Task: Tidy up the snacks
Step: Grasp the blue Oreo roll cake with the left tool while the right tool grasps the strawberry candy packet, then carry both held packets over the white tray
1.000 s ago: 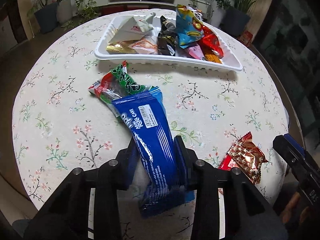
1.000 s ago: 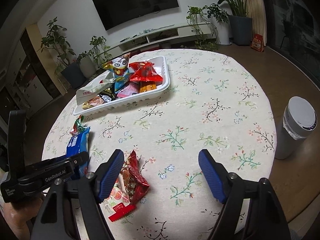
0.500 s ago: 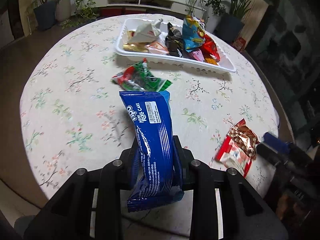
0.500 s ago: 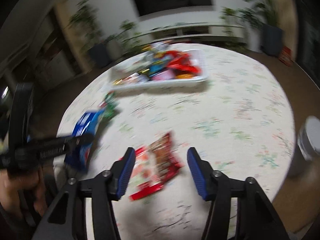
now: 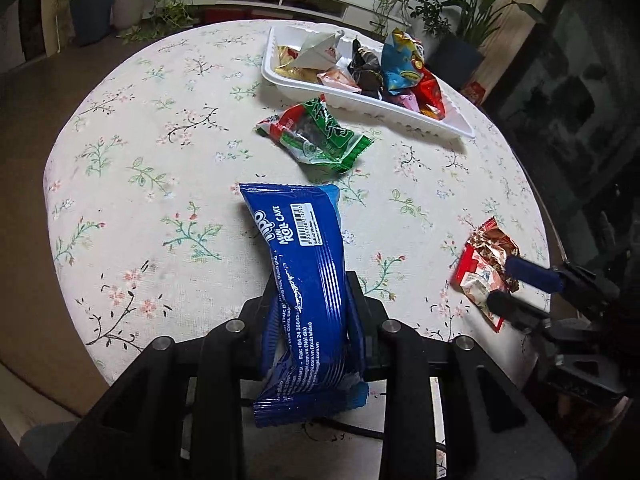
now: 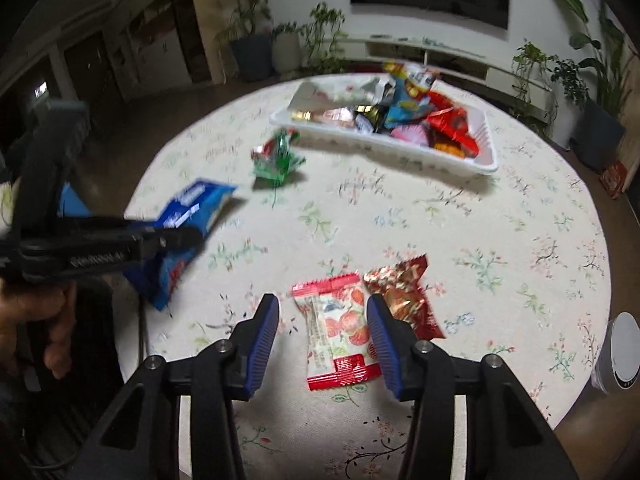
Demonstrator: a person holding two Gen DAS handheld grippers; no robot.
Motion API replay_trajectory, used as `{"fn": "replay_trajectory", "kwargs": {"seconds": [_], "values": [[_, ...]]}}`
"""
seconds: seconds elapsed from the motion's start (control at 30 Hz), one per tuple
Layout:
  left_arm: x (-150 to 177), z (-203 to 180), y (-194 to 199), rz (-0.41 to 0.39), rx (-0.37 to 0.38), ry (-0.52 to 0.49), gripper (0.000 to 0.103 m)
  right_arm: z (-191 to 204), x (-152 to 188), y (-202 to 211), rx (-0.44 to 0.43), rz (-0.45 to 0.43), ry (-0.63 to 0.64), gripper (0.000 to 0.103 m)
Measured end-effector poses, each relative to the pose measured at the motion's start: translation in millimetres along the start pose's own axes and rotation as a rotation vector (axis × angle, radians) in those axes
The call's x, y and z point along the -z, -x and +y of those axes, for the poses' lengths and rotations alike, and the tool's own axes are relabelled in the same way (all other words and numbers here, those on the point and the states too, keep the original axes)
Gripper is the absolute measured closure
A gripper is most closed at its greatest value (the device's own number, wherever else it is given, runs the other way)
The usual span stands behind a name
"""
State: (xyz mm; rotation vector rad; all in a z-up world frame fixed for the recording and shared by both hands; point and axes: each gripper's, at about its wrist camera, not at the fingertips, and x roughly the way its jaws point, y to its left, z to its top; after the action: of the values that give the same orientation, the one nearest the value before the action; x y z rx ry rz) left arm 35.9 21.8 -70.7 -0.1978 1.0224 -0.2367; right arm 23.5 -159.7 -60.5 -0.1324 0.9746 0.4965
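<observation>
Hovering low over the floral table, the right gripper has its jaws apart, straddling the strawberry-print packet, which lies flat between the blue pads with its long axis running 12 to 6, in line with the fingers. The crinkled red-gold packet touches it at 2 o'clock. The left gripper is clamped on the blue roll cake pack, held lifted and pointing toward 12. The white tray sits at 1 o'clock from it, beyond the green packet. The right hand looks nearer the next pick.
</observation>
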Motion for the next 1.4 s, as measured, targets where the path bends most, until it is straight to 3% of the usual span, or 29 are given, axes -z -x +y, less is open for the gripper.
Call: {"fn": "replay_trajectory", "kwargs": {"seconds": [0.17,0.3,0.4,0.67,0.83,1.0,1.2,1.4], "values": [[1.0,-1.1,-0.4,-0.006,0.006,-0.015,0.076,0.1,3.3,-20.2,0.063,0.09,0.027,0.051],[1.3,-2.7,-0.4,-0.009,0.006,-0.028,0.076,-3.7,1.0,-22.6,0.057,0.095,0.019,0.054],[1.7,-2.8,0.0,-0.01,0.008,-0.031,0.076,-7.0,0.9,-21.0,0.052,0.084,0.006,0.063],[-0.1,-6.2,3.6,-0.015,0.014,-0.042,0.076,-16.2,-0.5,-9.4,-0.033,0.047,-0.084,0.067],[-13.9,-6.9,18.8,-0.038,0.07,-0.029,0.076,-31.2,-6.4,9.2,-0.093,-0.013,-0.178,0.067],[-57.8,-8.8,36.9,-0.084,0.11,-0.048,0.076,-71.0,-34.1,37.0,-0.124,-0.095,-0.291,0.067],[-151.2,-22.4,49.3,-0.166,0.069,-0.12,0.076,-124.4,-105.8,66.2,-0.067,-0.198,-0.35,0.067],[-232.8,-41.6,12.2,-0.138,0.076,-0.127,0.076,-147.5,-187.3,47.1,-0.03,-0.219,-0.361,0.067]]}}
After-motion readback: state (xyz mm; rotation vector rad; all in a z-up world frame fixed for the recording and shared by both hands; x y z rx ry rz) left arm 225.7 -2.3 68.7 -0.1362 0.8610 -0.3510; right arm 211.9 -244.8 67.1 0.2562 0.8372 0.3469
